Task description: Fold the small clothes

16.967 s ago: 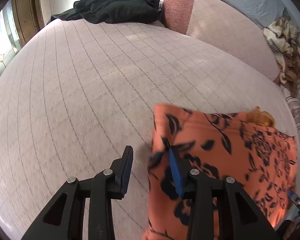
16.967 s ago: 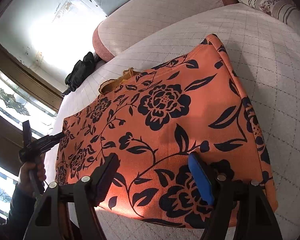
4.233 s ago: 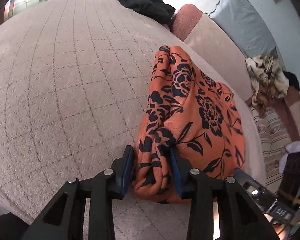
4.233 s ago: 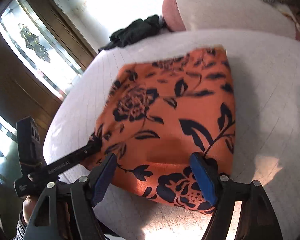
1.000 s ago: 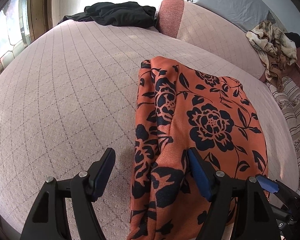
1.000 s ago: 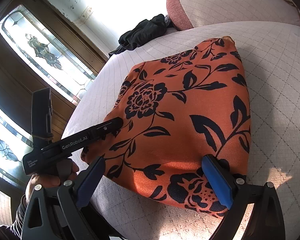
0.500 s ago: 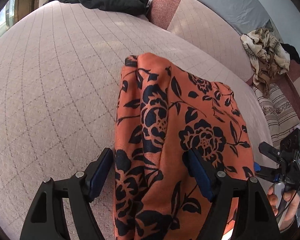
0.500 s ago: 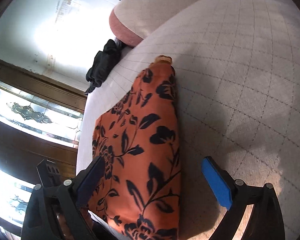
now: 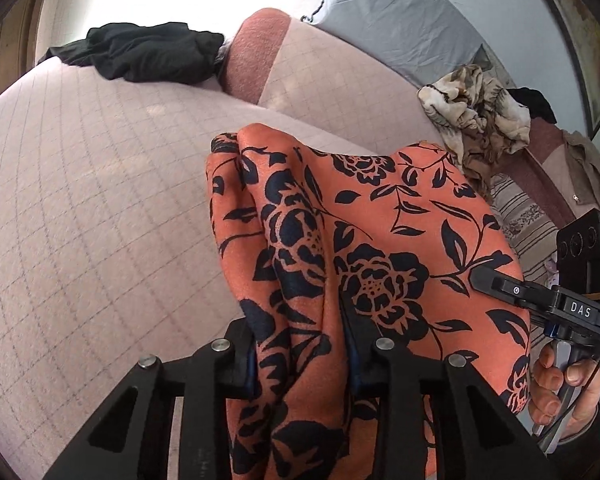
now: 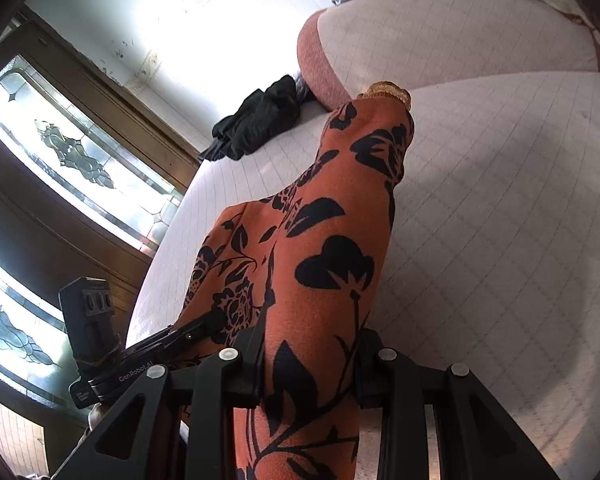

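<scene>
Two grippers, one garment. Left wrist view: left gripper [image 9: 300,356] pinching a bunched edge of the orange floral cloth [image 9: 384,240], lifted off the quilted bed [image 9: 92,208]; black clothing [image 9: 148,56] at the far edge. Right wrist view: right gripper [image 10: 308,364] pinching the cloth's near edge, far end resting on the bed.
</scene>
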A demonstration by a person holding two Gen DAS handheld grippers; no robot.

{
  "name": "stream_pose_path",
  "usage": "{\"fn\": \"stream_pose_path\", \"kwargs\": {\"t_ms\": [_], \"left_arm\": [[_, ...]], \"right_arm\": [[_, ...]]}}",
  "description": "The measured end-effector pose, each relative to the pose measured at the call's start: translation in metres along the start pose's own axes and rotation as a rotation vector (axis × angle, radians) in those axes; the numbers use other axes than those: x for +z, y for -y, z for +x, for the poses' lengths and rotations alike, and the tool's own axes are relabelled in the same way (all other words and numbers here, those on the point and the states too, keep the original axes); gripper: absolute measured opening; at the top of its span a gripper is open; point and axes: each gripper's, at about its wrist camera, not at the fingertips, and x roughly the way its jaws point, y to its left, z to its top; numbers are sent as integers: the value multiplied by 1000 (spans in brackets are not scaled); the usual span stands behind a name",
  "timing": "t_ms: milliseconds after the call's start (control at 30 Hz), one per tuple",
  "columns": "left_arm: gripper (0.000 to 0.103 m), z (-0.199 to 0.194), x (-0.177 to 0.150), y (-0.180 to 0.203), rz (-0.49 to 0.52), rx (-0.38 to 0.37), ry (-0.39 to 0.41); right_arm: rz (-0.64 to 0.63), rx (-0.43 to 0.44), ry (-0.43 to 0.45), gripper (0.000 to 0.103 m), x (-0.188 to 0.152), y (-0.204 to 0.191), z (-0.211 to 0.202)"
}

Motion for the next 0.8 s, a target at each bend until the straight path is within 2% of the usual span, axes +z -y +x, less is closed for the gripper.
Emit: {"fn": "stream_pose_path", "kwargs": {"t_ms": [133,200,267,300,333,367,400,433,567,667,767,800], "left_arm": [[35,13,-1,-10,40,-8,-24],[37,36,-8,-10,42,10,-75],[38,65,-16,-9,41,59,-146],[47,73,-23,-10,42,86,-172],[57,74,-26,-11,41,96,-160],[67,69,-27,-11,45,118,-146],[71,62,-27,-11,51,136,-138],[71,54,-26,-10,64,143,-129],[72,23,-27,-3,138,209,-64],[72,11,-30,-8,149,257,-40],[72,4,-33,-9,161,298,-29],[72,1,-35,-9,166,310,-26]], "right_arm": [[48,-10,47,33,16,45,-29],[82,-26,41,33,16,72,-29],[142,-44,26,34,10,104,-22],[188,-63,0,38,6,122,-14],[236,-97,-31,39,-1,139,-7],[280,-134,-60,47,-8,154,-1],[315,-123,-48,55,-15,163,-3],[327,-107,-17,56,-18,166,-9],[217,-218,91,56,-16,139,-45],[111,-210,159,57,-5,96,-59],[35,-162,163,78,-3,61,-50],[26,-155,146,81,-4,59,-42]]}}
